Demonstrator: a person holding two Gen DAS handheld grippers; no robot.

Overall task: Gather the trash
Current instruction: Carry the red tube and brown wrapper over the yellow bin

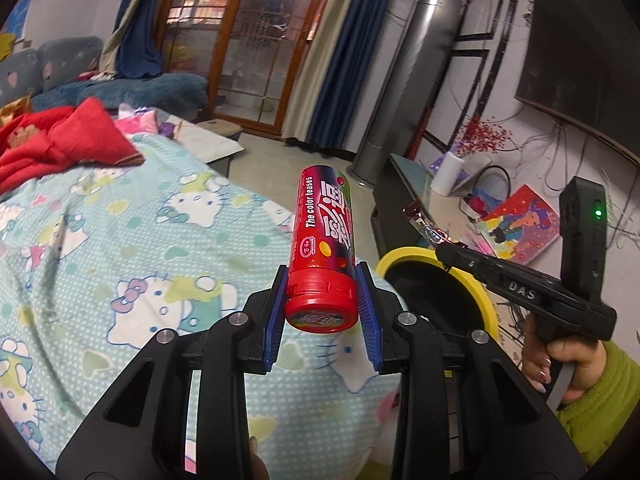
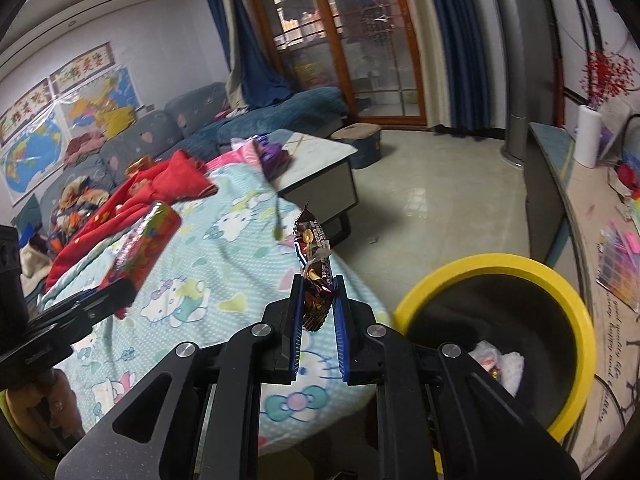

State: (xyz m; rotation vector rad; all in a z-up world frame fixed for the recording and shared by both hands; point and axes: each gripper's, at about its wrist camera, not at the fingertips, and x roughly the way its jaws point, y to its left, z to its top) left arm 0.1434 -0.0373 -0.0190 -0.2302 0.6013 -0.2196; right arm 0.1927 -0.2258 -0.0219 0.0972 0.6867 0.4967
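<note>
Right gripper: clamped on brown snack wrapper, standing upright. Yellow-rimmed bin lies just to its right, nearer this hand. Left gripper: closed on red candy tube, pointing forward.

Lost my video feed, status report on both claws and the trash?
Left claw shut on red candy tube. Right claw shut on brown snack wrapper. Yellow-rimmed bin beside the bed, open, nothing blocking it.

On my left black plastic gripper I see ribbed blue finger pads and round silver screws. My right black plastic gripper looks the same; its body carries white "DAS" lettering and a green light. A lime-green sleeve covers my bare-skinned hand.
</note>
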